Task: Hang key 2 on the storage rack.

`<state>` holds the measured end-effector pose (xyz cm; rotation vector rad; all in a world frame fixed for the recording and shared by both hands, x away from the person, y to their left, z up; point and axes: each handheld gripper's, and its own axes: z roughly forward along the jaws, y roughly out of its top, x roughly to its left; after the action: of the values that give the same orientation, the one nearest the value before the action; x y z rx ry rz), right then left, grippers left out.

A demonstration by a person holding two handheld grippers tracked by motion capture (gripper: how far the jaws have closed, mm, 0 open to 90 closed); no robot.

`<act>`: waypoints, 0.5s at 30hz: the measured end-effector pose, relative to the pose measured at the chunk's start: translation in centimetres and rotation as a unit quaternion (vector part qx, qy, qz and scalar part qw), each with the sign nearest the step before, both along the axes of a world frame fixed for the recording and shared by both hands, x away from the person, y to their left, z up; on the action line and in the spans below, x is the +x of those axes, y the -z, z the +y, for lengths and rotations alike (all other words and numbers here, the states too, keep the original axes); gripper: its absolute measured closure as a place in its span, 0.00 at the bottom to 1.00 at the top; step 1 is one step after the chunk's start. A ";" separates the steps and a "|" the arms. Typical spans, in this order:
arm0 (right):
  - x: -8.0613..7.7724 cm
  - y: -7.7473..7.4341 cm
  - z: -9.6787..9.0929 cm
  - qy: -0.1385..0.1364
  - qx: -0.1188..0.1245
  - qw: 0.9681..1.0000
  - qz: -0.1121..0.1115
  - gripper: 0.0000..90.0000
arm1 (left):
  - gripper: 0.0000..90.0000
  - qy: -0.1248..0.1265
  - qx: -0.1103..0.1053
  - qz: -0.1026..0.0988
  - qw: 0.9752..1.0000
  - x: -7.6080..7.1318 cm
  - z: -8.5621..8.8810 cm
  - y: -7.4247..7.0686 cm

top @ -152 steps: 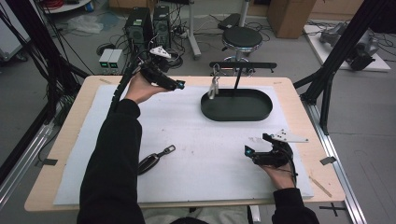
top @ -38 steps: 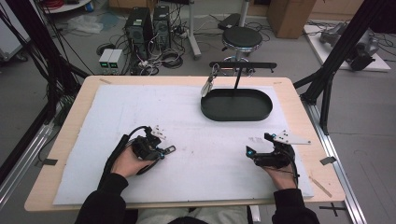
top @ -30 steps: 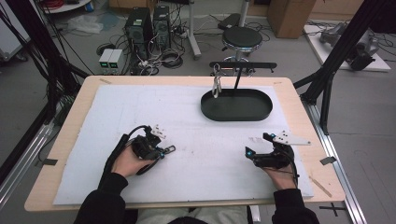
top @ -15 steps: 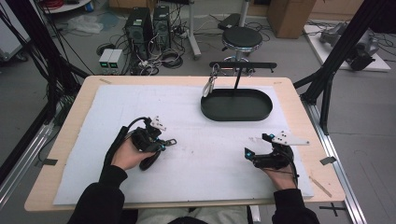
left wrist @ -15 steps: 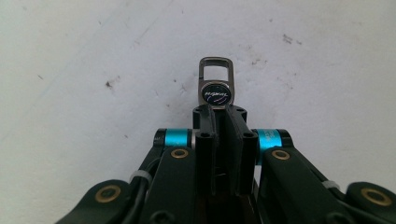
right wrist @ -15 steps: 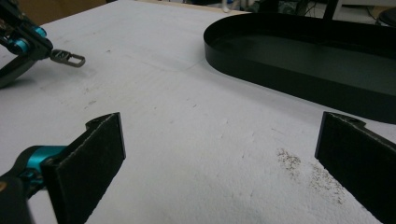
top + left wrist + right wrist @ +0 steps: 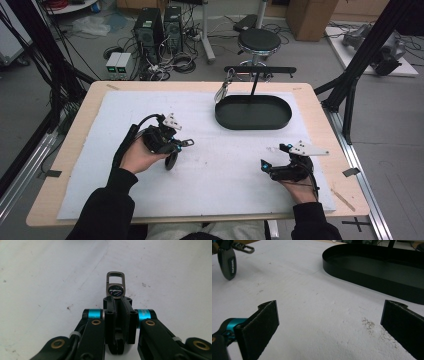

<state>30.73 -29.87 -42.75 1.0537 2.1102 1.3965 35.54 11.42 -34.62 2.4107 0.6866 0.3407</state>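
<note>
One black oval tray (image 7: 253, 112) beyond the held car key (image 7: 171, 160).

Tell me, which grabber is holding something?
The left gripper. Its jaws are shut on the car key, lifting it off the table; the right gripper is open with nothing between.

The right gripper (image 7: 329, 325) has its two black jaws set wide apart, one at lower left and one at the right edge, with nothing between them. Each jaw carries a flat dark pad; the left jaw has a blue fitting at its base. Beneath the jaws lies a white mat (image 7: 312, 315), scuffed and marked with a patch of brown specks near the right jaw. A black oval tray (image 7: 372, 281) with a low wall rests on the mat at upper right. At upper left, a black key fob (image 7: 227, 265) hangs clear of the mat, with a metal clip (image 7: 245, 248) attached at its top.
</note>
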 end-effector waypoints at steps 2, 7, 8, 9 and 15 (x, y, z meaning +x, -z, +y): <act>0.0 0.0 0.0 0.002 -0.004 1.000 -0.001 0.01 | 0.92 -0.003 0.001 -0.012 1.000 0.1 -0.1 -0.3; 0.0 0.0 -0.2 0.008 -0.001 1.000 -0.001 0.01 | 0.92 -0.005 -0.006 -0.022 1.000 0.5 -0.3 -0.9; 0.0 0.0 -0.2 0.008 -0.001 1.000 0.000 0.01 | 0.92 -0.004 -0.004 -0.022 1.000 0.5 -0.4 -1.0; 0.0 0.0 -0.2 0.007 -0.001 1.000 0.000 0.01 | 0.92 -0.002 0.000 -0.024 1.000 0.7 -0.5 -1.2; 0.0 0.0 -0.1 0.009 -0.006 1.000 0.002 0.01 | 0.92 -0.002 -0.012 -0.040 0.999 1.4 -1.1 -2.7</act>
<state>30.76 -29.96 -42.79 1.0687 2.1042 1.3719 36.89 10.27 -31.94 2.3592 0.6552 0.4255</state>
